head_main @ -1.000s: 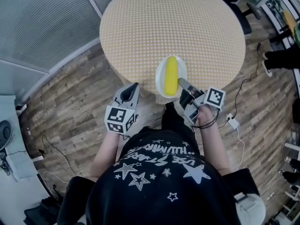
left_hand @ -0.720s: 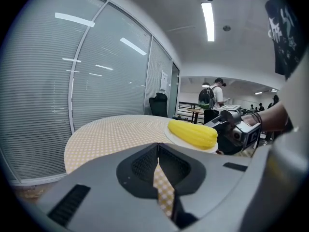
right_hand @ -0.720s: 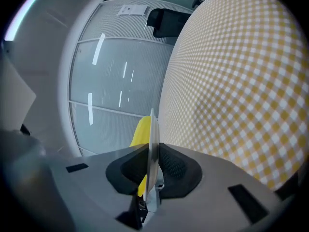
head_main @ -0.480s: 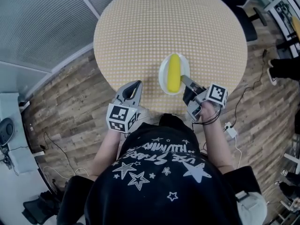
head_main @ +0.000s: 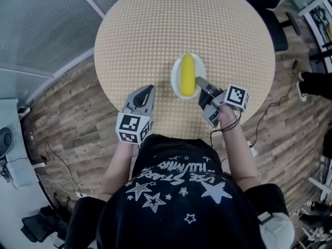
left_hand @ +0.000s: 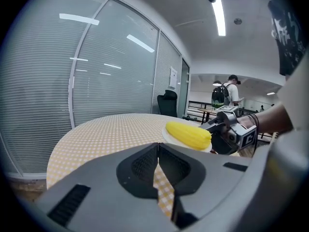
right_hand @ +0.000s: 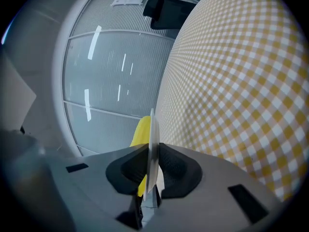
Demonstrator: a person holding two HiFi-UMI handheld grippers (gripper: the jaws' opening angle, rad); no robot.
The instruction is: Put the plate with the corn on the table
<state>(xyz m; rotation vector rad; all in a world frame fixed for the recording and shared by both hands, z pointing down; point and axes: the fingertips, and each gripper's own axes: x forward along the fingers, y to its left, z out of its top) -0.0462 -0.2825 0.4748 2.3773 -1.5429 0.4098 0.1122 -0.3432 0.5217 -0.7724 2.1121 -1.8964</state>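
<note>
A white plate (head_main: 175, 80) carries a yellow corn cob (head_main: 187, 75) and sits over the near part of the round checked table (head_main: 155, 30). My right gripper (head_main: 198, 81) is shut on the plate's near right rim. In the right gripper view the plate (right_hand: 152, 129) stands edge-on between the jaws, with the corn (right_hand: 141, 132) behind it. I cannot tell whether the plate touches the cloth. My left gripper (head_main: 150, 89) is shut and holds nothing, at the table's near edge, left of the plate. From the left gripper view I see the corn (left_hand: 189, 134) and the right gripper (left_hand: 212, 125).
A black office chair (head_main: 272, 22) stands at the table's far right. A glass wall with blinds (head_main: 36, 25) runs along the left. Cables (head_main: 57, 185) lie on the wood floor. A person with a backpack (left_hand: 223, 92) stands far off.
The plate with the corn has moved from the table's near edge farther in over the cloth, carried by my right gripper. My left gripper has come up to the table's edge.
</note>
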